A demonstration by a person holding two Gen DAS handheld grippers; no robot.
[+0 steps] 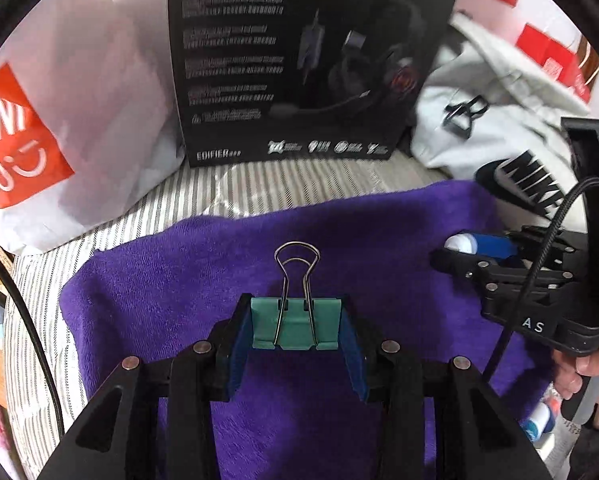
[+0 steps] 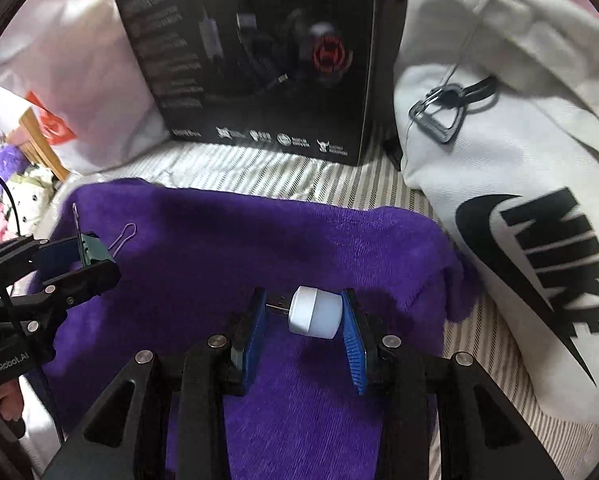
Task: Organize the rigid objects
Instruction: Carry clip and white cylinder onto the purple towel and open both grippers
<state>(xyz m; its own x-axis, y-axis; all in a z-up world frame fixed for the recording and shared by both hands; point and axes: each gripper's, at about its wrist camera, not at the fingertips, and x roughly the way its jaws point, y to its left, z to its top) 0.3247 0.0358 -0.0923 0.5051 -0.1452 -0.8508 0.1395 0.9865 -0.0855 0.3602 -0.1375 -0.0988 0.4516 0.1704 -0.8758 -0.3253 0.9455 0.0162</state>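
Note:
My left gripper is shut on a green binder clip with its wire handles pointing forward, held above a purple towel. My right gripper is shut on a small white USB plug-in light, its metal plug pointing left, also above the purple towel. The right gripper shows at the right of the left wrist view with the white light. The left gripper shows at the left of the right wrist view with the clip.
A black headset box stands upright at the back on a striped sheet. A white Nike bag lies at the right with a black clip on it. A white plastic bag with a red label sits at the left.

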